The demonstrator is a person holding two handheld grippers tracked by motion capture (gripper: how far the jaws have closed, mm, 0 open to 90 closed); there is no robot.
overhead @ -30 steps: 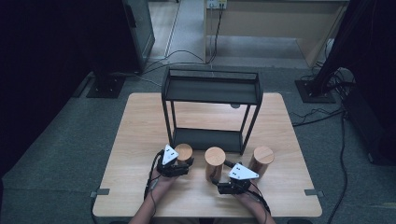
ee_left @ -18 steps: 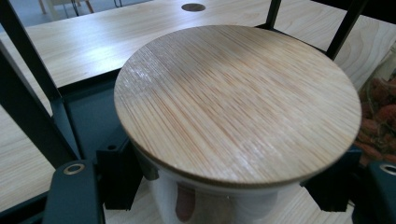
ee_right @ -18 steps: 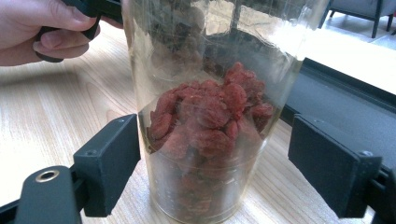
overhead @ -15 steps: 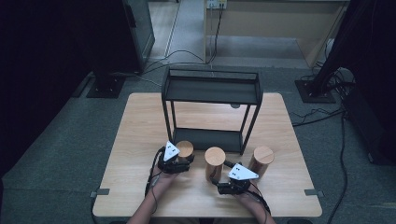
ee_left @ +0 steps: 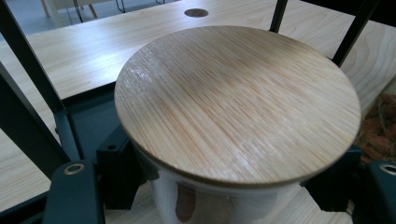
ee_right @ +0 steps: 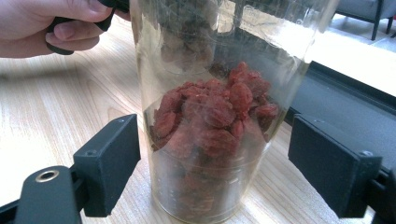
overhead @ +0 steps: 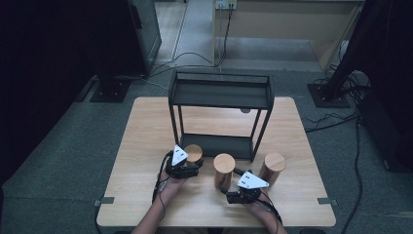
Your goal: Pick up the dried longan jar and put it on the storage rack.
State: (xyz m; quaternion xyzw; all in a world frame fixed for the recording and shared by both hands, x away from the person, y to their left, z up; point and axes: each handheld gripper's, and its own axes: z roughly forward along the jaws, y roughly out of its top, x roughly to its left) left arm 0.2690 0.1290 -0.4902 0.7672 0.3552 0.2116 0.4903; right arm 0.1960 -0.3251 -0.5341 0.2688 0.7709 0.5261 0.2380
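Observation:
Three glass jars with round bamboo lids stand in a row in front of a black two-tier rack [overhead: 220,92]. My left gripper [overhead: 187,165] is at the left jar [overhead: 193,152]. In the left gripper view its jaws press on the glass under the wide lid [ee_left: 233,98] from both sides. My right gripper [overhead: 234,187] stands at the middle jar [overhead: 224,168]. In the right gripper view that jar [ee_right: 210,121] is partly filled with red dried berries. It stands between the black pads [ee_right: 109,163] with a thin gap on each side. The right jar [overhead: 272,168] stands alone.
The rack's lower shelf [overhead: 214,144] lies just behind the jars, and its legs [ee_left: 28,79] rise close to the left jar. The wooden table [overhead: 146,126] has bare room to the left and right of the rack. Cables run over the floor behind.
My left gripper has edged slightly toward the rack at the left jar. The right gripper and the other two jars have stayed put.

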